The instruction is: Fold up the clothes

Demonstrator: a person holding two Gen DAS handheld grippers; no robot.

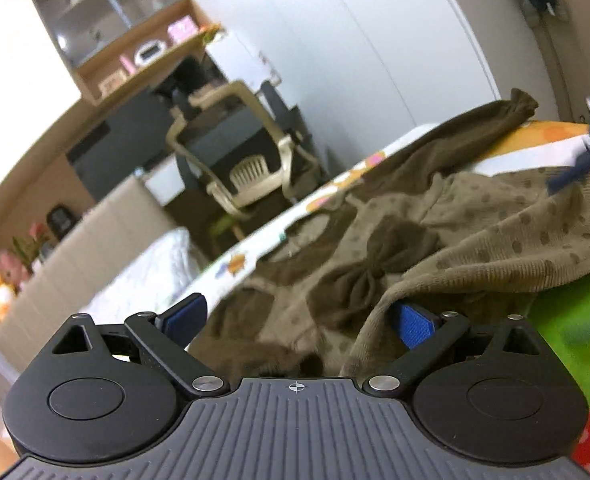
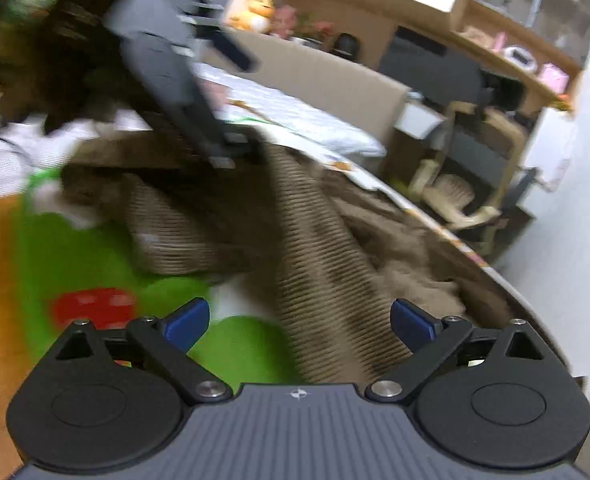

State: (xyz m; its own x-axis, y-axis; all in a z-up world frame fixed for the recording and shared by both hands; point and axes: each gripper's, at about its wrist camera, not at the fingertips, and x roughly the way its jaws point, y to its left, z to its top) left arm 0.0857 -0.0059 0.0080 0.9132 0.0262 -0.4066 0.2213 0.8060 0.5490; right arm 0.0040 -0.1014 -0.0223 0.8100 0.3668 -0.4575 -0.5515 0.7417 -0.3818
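Note:
A brown knit garment (image 1: pixel 455 232) with dark polka dots and a dark bow (image 1: pixel 379 264) lies crumpled on a colourful green and orange mat (image 1: pixel 567 320). My left gripper (image 1: pixel 299 320) is open just above its near edge, and a fold of fabric drapes over the right blue pad (image 1: pixel 415 324). The right gripper (image 1: pixel 587 144) shows at the far right over the garment's other end. In the right wrist view, my right gripper (image 2: pixel 299 324) stands open over a ribbed band of the garment (image 2: pixel 315 264). The left gripper (image 2: pixel 223 40) appears blurred at the upper left.
The mat's edge (image 1: pixel 255 240) runs diagonally, with a drop beyond it. Past it stand a bed with a white quilt (image 1: pixel 147 272), a beige chair (image 1: pixel 251 152) and a desk with shelves (image 1: pixel 127 64). A person's blurred form (image 2: pixel 35 40) fills the right wrist view's upper left.

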